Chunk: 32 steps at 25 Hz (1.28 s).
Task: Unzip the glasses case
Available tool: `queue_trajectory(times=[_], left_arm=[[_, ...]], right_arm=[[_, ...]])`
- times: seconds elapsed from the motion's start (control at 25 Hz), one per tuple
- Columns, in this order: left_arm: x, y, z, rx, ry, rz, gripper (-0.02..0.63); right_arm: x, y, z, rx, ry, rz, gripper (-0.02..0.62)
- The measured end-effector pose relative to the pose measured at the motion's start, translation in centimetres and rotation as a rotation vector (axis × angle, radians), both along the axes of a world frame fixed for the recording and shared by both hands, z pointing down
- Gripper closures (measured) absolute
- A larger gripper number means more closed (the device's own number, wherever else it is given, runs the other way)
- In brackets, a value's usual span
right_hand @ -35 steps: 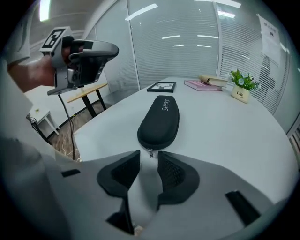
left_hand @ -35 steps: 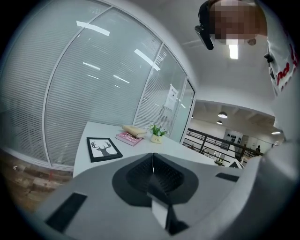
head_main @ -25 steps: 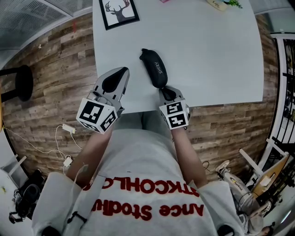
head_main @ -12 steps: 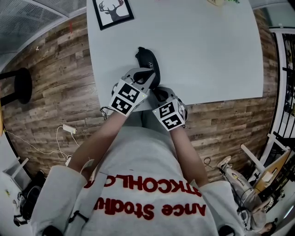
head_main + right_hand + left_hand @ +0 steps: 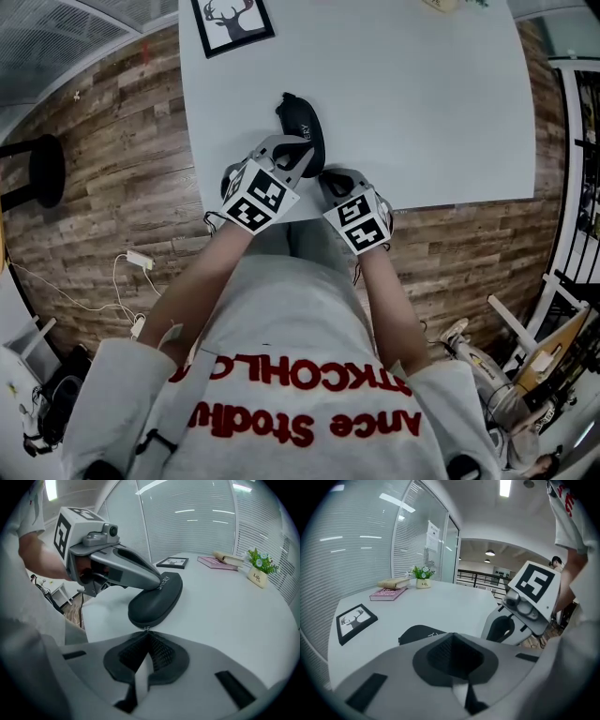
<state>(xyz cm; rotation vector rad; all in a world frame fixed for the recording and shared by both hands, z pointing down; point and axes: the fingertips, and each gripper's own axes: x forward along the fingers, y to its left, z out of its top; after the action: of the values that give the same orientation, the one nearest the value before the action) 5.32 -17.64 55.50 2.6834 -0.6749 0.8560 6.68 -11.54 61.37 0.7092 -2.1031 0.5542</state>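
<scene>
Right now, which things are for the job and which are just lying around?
For the job: case; zip pull; left tongs, resting on the case; right tongs, shut on the zip pull.

Just lying about: deer picture; pink book; plant.

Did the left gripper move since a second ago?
Yes. The left gripper slid rightward across the table, from the bare top onto the glasses case.
</scene>
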Motion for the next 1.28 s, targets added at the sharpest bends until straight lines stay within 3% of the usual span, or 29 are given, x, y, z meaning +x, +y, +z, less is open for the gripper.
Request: queue_trajectory(times=[0.32, 0.48, 0.6, 0.76, 0.96, 1.28], left_arm=[[-0.3, -0.1, -0.1, -0.034, 0.004, -0.023, 0.6], [-1.6, -0.1, -0.4, -0.094, 0.015, -0.062, 0.598], [-3.1, 0.0, -0.5, -0.13, 0.022, -0.12, 0.598], [-4.2, 0.5, -0.2, -0.122, -0.007, -0.163, 0.598], [-4.0, 1.3, 0.2, -0.099, -0.029, -0.144, 0.6], [-4.2, 1.4, 0.1, -0.102, -0.053, -0.147, 0.6]], right_arm=[[0.9, -4.1, -0.3, 0.055, 0.082, -0.104, 0.581], [-0.9, -2.1, -0.6, 0.024, 0.016, -0.135, 0.581], [-4.9, 0.5, -0.7, -0.015, -0.063, -0.19, 0.581], [-8.9, 1.9, -0.5, -0.059, -0.141, -0.224, 0.581], [-6.6, 0.2, 0.0, -0.047, -0.105, -0.207, 0.581], [-2.1, -7.5, -0.3, 0.037, -0.019, -0.107, 0.581]])
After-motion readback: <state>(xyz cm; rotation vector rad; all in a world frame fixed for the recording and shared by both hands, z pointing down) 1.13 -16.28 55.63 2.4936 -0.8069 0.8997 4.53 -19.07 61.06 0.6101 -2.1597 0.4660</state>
